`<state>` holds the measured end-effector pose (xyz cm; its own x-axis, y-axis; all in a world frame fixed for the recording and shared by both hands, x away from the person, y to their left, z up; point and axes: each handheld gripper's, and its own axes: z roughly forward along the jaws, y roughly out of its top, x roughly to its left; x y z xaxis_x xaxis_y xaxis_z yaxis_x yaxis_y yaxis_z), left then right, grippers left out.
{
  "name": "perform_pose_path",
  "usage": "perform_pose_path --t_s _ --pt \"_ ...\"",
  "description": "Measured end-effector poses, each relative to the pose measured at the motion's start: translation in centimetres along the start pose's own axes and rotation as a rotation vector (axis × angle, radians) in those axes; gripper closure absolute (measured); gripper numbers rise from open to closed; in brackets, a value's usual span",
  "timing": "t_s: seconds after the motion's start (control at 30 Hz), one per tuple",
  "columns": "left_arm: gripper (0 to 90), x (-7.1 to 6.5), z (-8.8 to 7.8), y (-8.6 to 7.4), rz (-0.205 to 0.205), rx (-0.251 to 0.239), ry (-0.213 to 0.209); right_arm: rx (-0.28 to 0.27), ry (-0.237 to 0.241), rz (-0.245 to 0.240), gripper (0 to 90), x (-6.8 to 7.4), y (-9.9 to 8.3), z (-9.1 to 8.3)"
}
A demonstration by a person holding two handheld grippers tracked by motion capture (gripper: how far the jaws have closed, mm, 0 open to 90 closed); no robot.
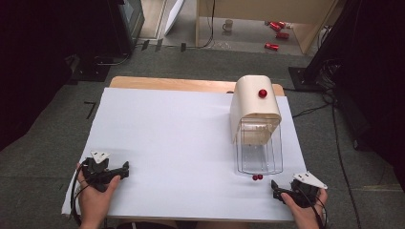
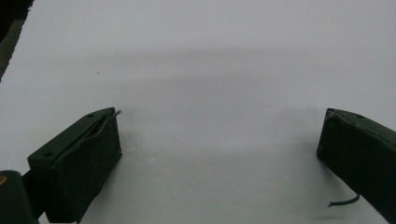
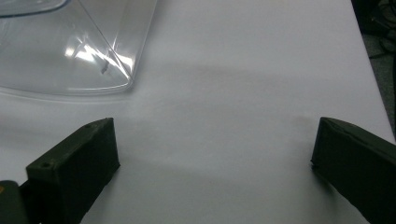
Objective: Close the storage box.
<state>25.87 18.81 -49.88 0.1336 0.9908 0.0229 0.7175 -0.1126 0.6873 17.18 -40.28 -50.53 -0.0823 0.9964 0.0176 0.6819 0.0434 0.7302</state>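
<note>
I hold both tools low over the white counter [image 1: 181,143], each released with nothing between its jaws. The right tool [image 1: 276,189] sits just short of two red beads [image 1: 257,177], which lie slightly ahead of it and toward the other hand, at the foot of the clear bin [image 1: 259,155] under the cream dispenser [image 1: 254,107]. The left tool [image 1: 125,168] waits well apart on bare counter. My worry: the beads are small and round, so a misjudged pinch could squirt them off the edge, or a jaw could knock the bin.
</note>
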Motion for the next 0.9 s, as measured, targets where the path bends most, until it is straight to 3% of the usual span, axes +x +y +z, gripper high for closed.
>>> perform_pose_path --t_s 0.07,0.23,0.37,0.57,0.67,0.77,0.9 --pt "0.0 0.0 0.0 0.0 0.0 0.0 0.0 -0.001 0.003 0.026 0.8 0.2 0.2 -0.2" --pt "0.0 0.0 0.0 0.0 0.0 -0.001 0.0 -0.019 0.021 0.009 0.8 1.6 0.7 -1.2" --pt "0.0 0.0 0.0 0.0 0.0 -0.001 0.0 -0.028 0.027 0.025 1.0 2.1 0.9 -2.1" --pt "0.0 0.0 0.0 0.0 0.0 -0.001 0.0 -0.062 0.039 0.031 10.2 3.2 1.2 -3.4" --pt "0.0 0.0 0.0 0.0 0.0 0.0 0.0 -0.091 0.082 0.028 14.2 4.1 1.6 -4.0" --pt "0.0 0.0 0.0 0.0 0.0 0.0 0.0 -0.106 0.093 0.022 16.9 4.6 1.8 -4.3" --pt "0.0 0.0 0.0 0.0 0.0 0.0 0.0 -0.159 0.085 0.039 31.4 5.6 2.3 -5.0"
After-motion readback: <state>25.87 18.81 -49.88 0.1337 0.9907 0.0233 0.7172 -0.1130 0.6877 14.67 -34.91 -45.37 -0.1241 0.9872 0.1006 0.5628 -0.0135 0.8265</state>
